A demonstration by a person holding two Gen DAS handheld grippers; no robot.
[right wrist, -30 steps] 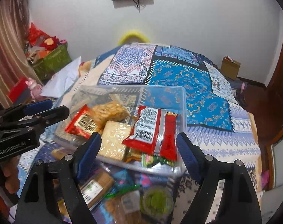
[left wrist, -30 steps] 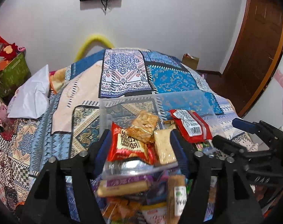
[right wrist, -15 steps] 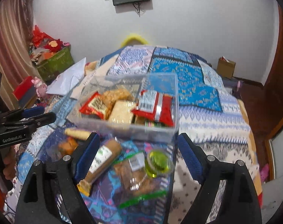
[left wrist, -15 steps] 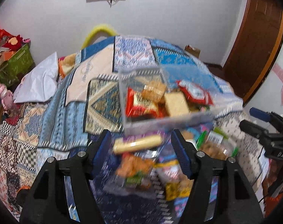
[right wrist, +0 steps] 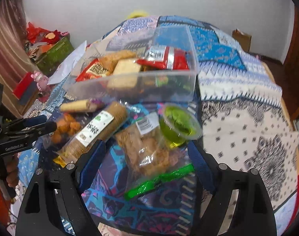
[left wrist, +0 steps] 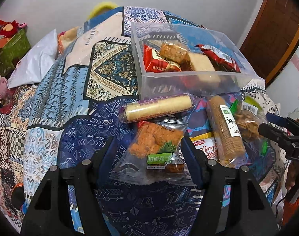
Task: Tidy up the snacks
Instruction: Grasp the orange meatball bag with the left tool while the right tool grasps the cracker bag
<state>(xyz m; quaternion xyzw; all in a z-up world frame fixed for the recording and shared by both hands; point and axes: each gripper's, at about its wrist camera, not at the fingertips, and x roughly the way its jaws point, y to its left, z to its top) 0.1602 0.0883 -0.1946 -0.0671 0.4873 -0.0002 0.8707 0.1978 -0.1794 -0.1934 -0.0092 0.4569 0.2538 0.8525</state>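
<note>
A clear plastic bin [left wrist: 181, 78] on the patterned bedspread holds several snack packs; it also shows in the right wrist view [right wrist: 149, 86]. Loose snacks lie in front of it: a cream roll [left wrist: 157, 108], a bag of orange balls [left wrist: 155, 143], a long biscuit sleeve [left wrist: 226, 129] and a green jelly cup [right wrist: 178, 125]. My left gripper [left wrist: 147, 153] is open, its fingers either side of the orange-ball bag. My right gripper [right wrist: 147, 157] is open around a clear bag of brown snacks [right wrist: 145, 149]. Each gripper shows at the edge of the other view.
A white pillow [left wrist: 37, 63] and a green box [left wrist: 9, 49] lie at the left. A wooden door [left wrist: 277, 29] stands at the right. A cardboard box [right wrist: 241, 37] sits on the floor past the bed. The bedspread [right wrist: 248, 118] stretches right.
Both grippers have pulled back from the bin and tilted down toward the loose snacks in front of it. Both stay open and empty.
</note>
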